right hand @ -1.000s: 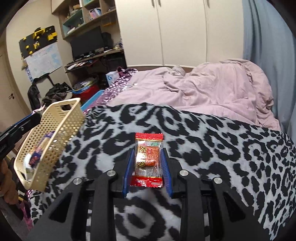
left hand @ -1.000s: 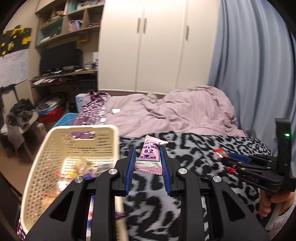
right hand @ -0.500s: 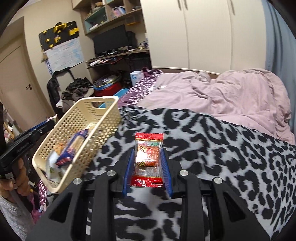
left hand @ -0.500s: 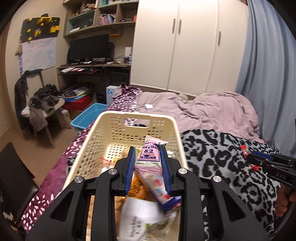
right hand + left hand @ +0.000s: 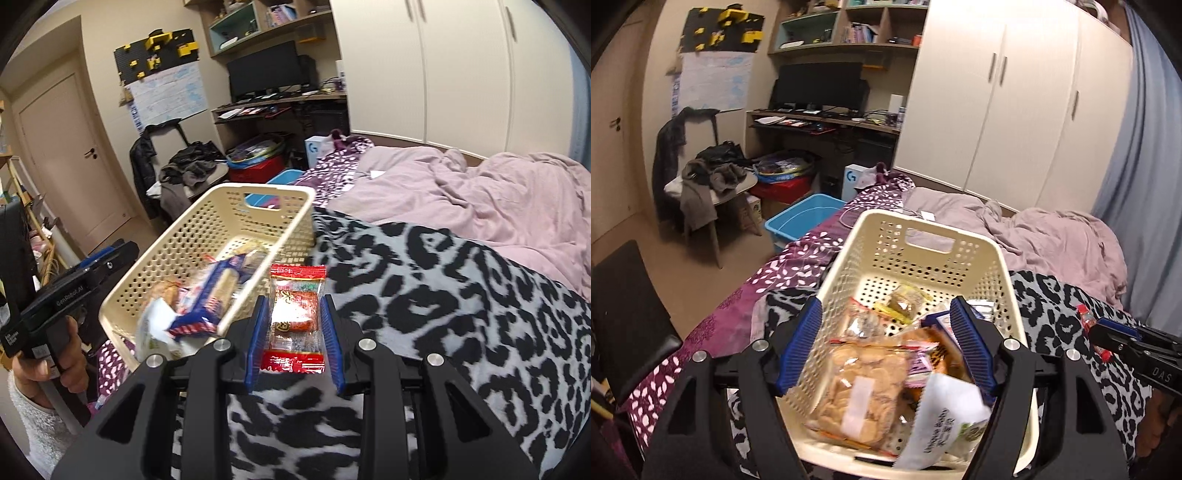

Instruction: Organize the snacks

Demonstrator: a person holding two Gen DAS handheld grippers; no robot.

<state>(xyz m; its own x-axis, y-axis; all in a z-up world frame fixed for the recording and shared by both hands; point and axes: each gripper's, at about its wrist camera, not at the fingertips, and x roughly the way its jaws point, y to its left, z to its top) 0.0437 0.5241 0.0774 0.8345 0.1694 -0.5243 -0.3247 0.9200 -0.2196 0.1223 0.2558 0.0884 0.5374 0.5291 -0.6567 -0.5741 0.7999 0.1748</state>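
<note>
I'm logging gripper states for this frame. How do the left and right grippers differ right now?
The left gripper is spread wide open and holds nothing; the right gripper is shut on a red-ended snack packet. The left gripper hangs over the cream basket of snacks; the right gripper sits beside the basket, above the leopard-print blanket. Both have black bodies with blue finger pads.

Snacks (image 5: 864,373) in basket (image 5: 923,240) on blanket (image 5: 461,295)

basket (image 5: 1008,291) heaped with snacks, open above, leopard blanket (image 5: 461,295) beside it bare
</note>
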